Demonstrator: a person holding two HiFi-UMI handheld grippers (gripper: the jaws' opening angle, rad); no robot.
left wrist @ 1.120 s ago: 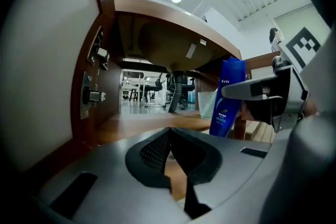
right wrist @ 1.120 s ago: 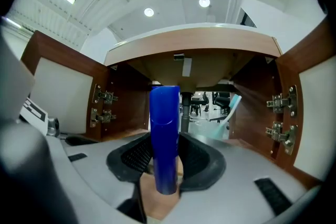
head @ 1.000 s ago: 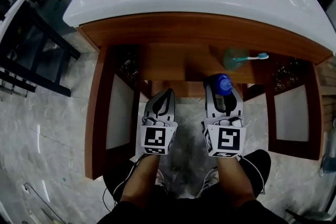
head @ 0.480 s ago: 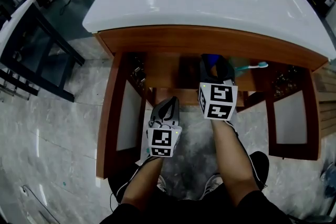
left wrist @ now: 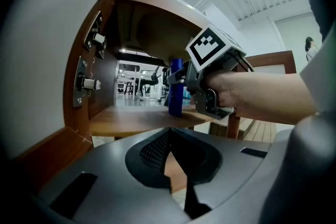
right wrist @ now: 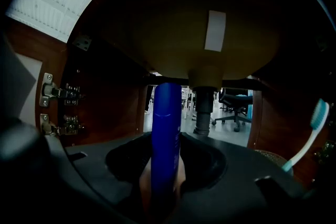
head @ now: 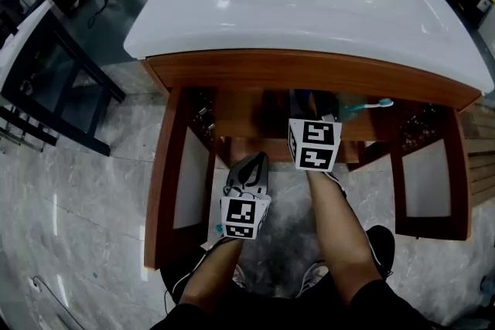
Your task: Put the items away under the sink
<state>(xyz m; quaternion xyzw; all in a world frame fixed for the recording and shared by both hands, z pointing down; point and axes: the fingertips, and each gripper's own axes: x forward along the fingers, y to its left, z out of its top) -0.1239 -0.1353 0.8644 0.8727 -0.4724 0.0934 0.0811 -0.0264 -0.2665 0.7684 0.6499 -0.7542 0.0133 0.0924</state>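
A tall blue bottle stands upright between the jaws of my right gripper, which is shut on it. In the left gripper view the blue bottle is at the wooden shelf inside the cabinet, its base low over or on the board. From the head view my right gripper reaches under the white sink top, and the counter edge hides the bottle. My left gripper hangs lower, in front of the cabinet, shut with nothing in it.
A teal toothbrush leans at the right of the cabinet, its toothbrush head showing under the counter. The grey drain pipe hangs behind the bottle. Both cabinet doors stand open: left door, right door. Hinges line the left wall.
My right gripper has carried the blue bottle forward from in front of the cabinet to under the sink. The left gripper has stayed low in front of the cabinet.
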